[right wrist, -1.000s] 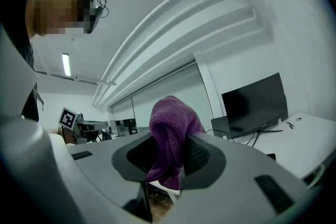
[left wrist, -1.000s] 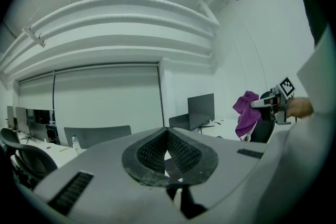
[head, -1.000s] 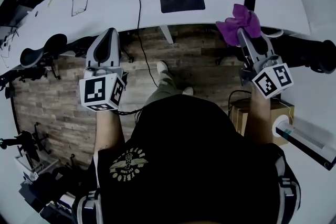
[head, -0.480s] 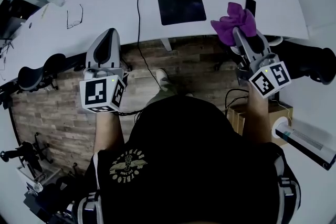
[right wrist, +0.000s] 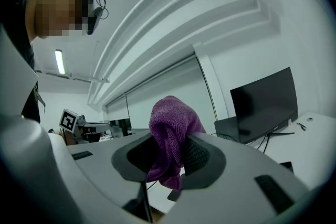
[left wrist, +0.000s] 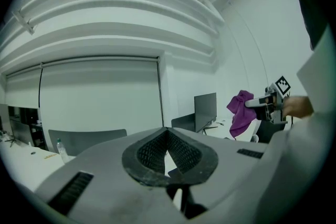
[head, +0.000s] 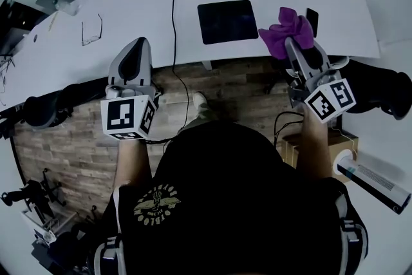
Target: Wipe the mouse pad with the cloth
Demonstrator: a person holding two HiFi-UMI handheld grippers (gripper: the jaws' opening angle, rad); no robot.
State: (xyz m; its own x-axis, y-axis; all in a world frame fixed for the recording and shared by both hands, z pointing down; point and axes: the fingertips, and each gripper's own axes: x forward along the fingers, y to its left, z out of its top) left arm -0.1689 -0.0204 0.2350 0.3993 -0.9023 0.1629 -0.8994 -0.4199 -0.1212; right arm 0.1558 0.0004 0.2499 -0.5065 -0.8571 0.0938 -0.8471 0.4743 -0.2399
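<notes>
cloth pinched, pad not yet touched

the right claw (right wrist: 168,153) pinches a purple cloth (right wrist: 170,123), which bunches above the pads and hangs in a fold below them. in the head view the cloth sits at 1 o'clock, against the near edge of the white worktop (head: 129,6). it is near the dark mouse pad (head: 227,21) at 12 o'clock but apart from it. the left claw (left wrist: 168,139) is at 10 o'clock over the wood floor (head: 71,138), its tips pressed together with nothing between. glasses (head: 90,28) lie on the worktop at 11 o'clock. a black cable (head: 172,22) runs off the near edge between left claw and pad.
</notes>
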